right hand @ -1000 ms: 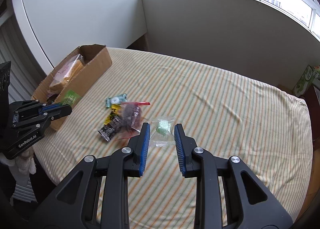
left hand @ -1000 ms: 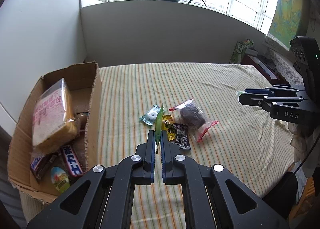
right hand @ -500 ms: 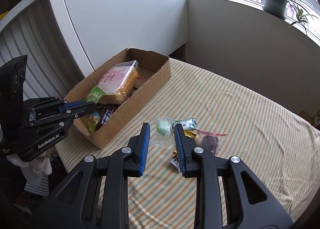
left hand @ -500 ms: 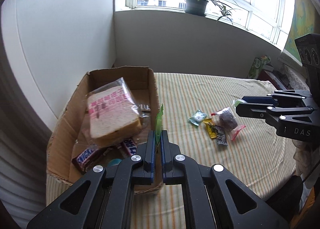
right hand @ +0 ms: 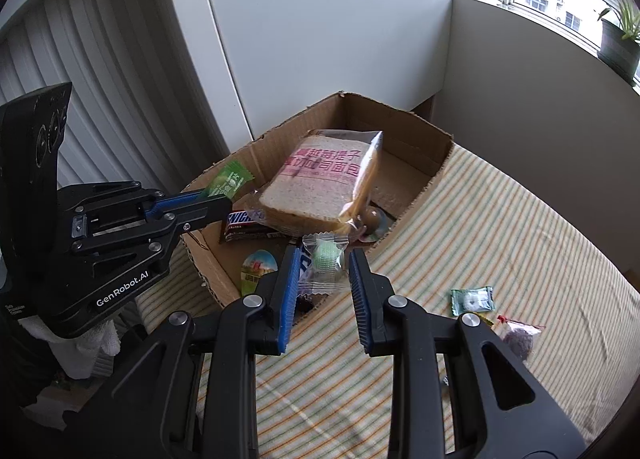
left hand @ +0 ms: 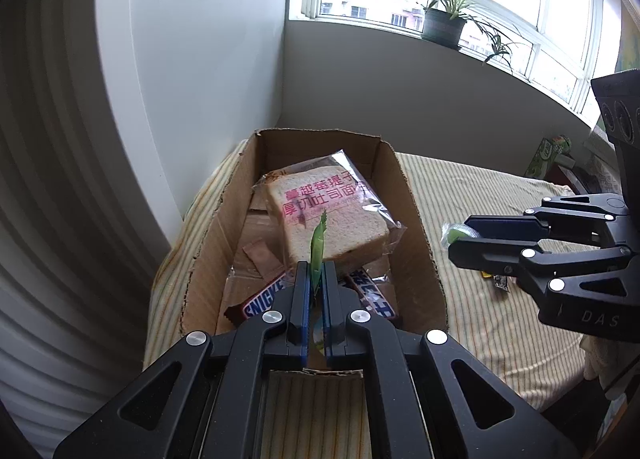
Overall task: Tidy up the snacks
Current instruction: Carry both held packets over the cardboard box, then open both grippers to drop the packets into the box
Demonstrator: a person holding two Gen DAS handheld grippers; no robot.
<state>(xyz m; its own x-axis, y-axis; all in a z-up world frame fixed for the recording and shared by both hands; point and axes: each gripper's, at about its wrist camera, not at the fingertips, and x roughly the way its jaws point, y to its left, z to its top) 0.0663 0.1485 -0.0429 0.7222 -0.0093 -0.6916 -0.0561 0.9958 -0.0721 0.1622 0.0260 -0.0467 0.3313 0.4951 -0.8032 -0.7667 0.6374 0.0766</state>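
Left wrist view: the left gripper (left hand: 315, 291) has its jaws clenched on a thin green snack packet (left hand: 318, 249), seen edge-on and sticking up between the blue pads, over the near end of the cardboard box (left hand: 416, 227). Below it in the box lie two Snickers bars (left hand: 262, 301), and further in a bagged slice of toast (left hand: 332, 215) with pink print, leaning on the other contents. The box stands at the left edge of the striped bed (left hand: 472, 195), its far end towards the corner by the wall. To the right, the right gripper (left hand: 460, 237) hangs over the bed just beside the box's right wall.

Right wrist view: the right gripper (right hand: 323, 263) has its jaws closed on a clear wrapper with a pale green sweet (right hand: 326, 259), held above the box's near wall. Behind it in the box are an egg-shaped pack (right hand: 258, 265) and the toast. On the bed towards its right edge lie a small teal packet (right hand: 472, 299) and a clear bag with a dark snack (right hand: 518, 339). A potted plant (left hand: 444, 21) stands on the windowsill beyond.
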